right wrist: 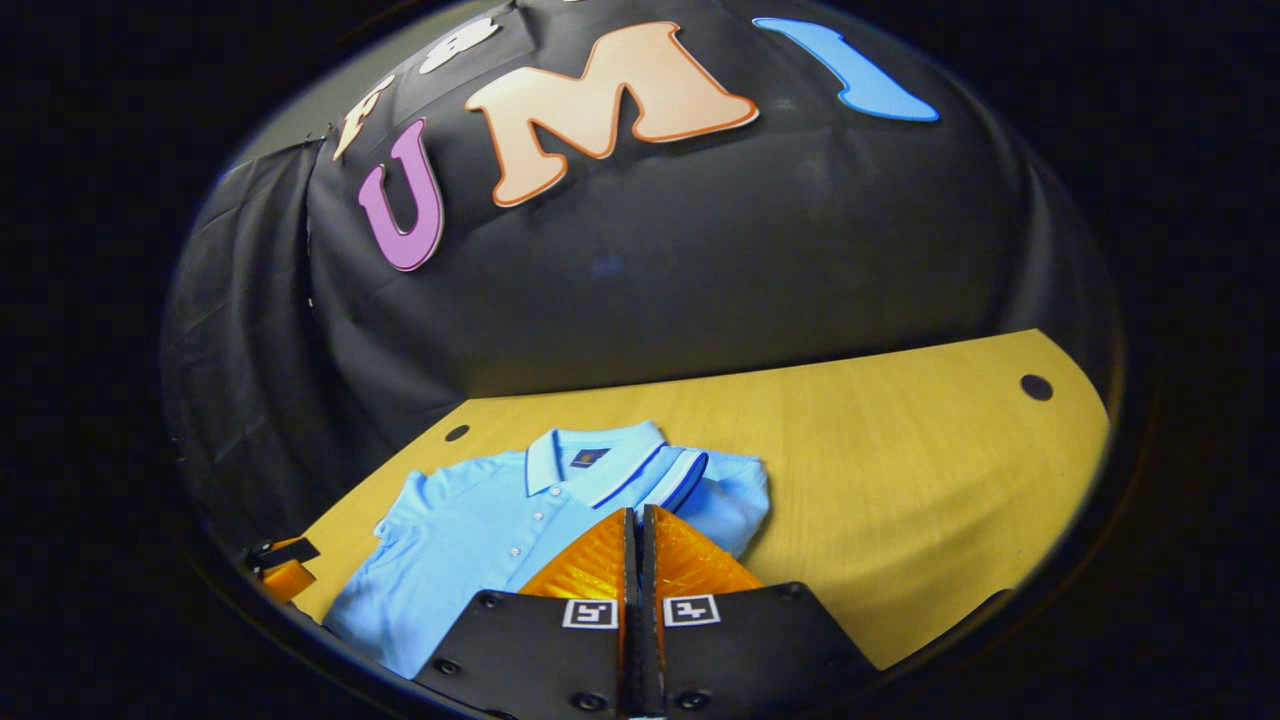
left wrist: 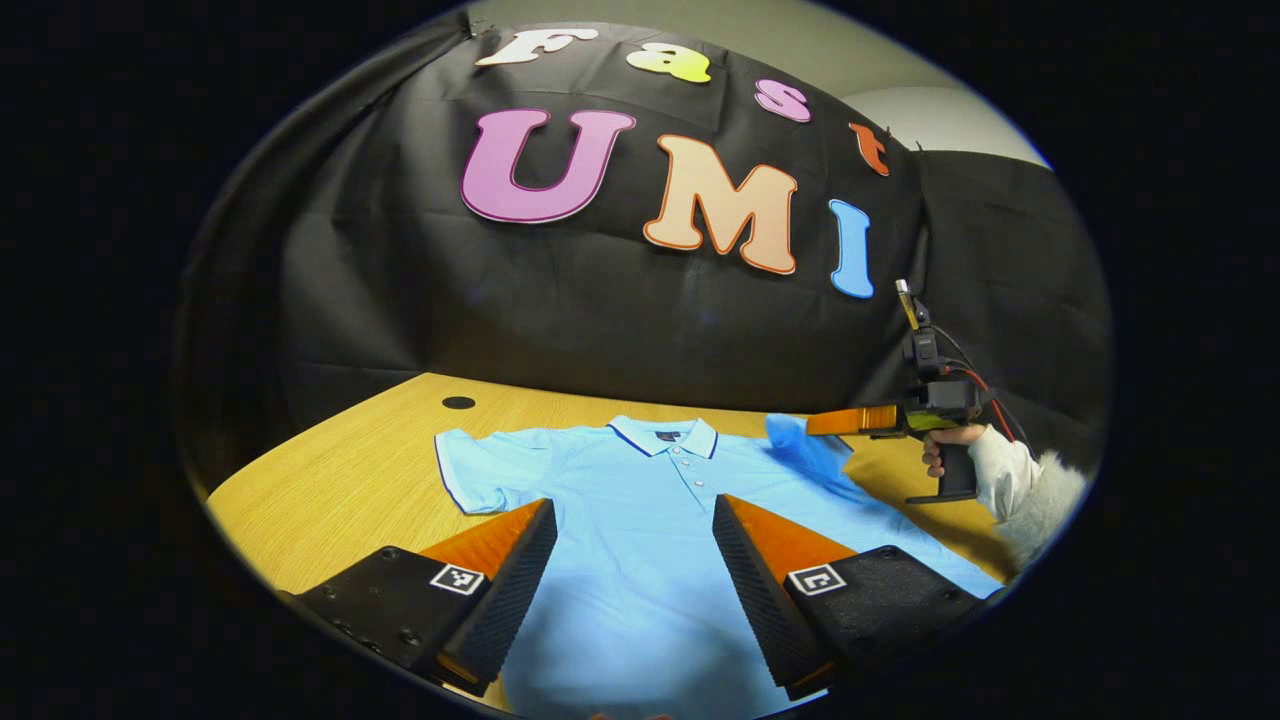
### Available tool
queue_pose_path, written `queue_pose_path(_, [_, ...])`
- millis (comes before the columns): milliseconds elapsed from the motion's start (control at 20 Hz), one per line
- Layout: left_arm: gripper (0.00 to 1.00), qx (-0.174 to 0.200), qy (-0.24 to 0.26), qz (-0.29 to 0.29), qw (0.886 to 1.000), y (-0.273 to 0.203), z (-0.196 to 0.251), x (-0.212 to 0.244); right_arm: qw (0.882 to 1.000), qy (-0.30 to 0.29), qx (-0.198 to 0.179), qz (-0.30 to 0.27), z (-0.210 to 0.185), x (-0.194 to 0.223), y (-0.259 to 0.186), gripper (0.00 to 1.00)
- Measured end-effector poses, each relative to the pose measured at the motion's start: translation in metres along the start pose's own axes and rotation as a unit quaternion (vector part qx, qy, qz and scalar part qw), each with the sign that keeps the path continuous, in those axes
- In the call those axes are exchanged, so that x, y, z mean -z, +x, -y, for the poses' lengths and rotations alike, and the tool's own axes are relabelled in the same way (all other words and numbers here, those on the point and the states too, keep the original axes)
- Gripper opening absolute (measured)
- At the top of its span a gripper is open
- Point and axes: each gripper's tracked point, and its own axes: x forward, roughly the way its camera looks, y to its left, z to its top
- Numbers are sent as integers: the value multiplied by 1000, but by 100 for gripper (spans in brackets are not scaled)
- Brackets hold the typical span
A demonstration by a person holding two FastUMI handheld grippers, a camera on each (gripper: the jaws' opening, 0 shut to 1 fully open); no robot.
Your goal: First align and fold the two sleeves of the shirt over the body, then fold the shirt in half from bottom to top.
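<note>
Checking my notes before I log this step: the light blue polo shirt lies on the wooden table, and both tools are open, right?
Not quite. The light blue polo shirt does lie on the wooden table, and the left tool is open, but the right tool is shut on the shirt's sleeve, as the right gripper view shows.

- Left gripper [left wrist: 635, 520]: fingers spread wide apart, pointing forward and slightly down.
- Right gripper [right wrist: 637, 520]: fingers pressed together, tips level with each other.
- Hand [left wrist: 945, 450]: wrapped around the right gripper's handle, white sleeve [left wrist: 1005, 478] at the wrist.
</note>
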Motion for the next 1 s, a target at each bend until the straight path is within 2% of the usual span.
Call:
queue_pose_path(200, [94,-9,-11,-1,1000,0,-7,2,999,-30,-12,-23,-19,22,11,3])
queue_pose_path(400, [94,-22,-12,-3,1000,-1,-17,2,999,-18,-25,-39,-29,34,14,3])
queue_pose_path(450, [94,-26,-10,-3,1000,-1,-19,1,998,-14,-27,-47,-30,38,13,15])
queue_pose_path(500, [94,-28,-9,-3,1000,-2,-21,2,998,-12,-33,-51,-33,41,13,14])
queue_pose_path(550, [94,-29,-8,-2,1000,-4,-22,0,998,-11,-37,-57,-36,45,10,17])
queue_pose_path(600, [94,-33,-7,0,999,-5,-24,-1,997,-14,-39,-62,-38,46,7,22])
queue_pose_path(650, [94,-40,-6,0,999,-5,-29,-2,997,-17,-46,-65,-42,49,6,50])
queue_pose_path(750, [94,-60,-1,-2,998,-6,-44,-4,997,-24,-50,-60,-46,48,1,82])
queue_pose_path(800, [94,-68,1,0,998,-6,-51,-7,996,-26,-54,-59,-49,46,-2,95])
queue_pose_path(850, [94,-75,2,1,997,-5,-58,-11,996,-26,-54,-58,-50,47,-9,91])
queue_pose_path(900, [94,-80,0,-1,997,-4,-64,-13,996,-25,-59,-57,-53,45,-16,96])
queue_pose_path(1000, [93,-90,-10,-9,996,3,-80,-15,996,-21,-66,-47,-58,42,-34,97])
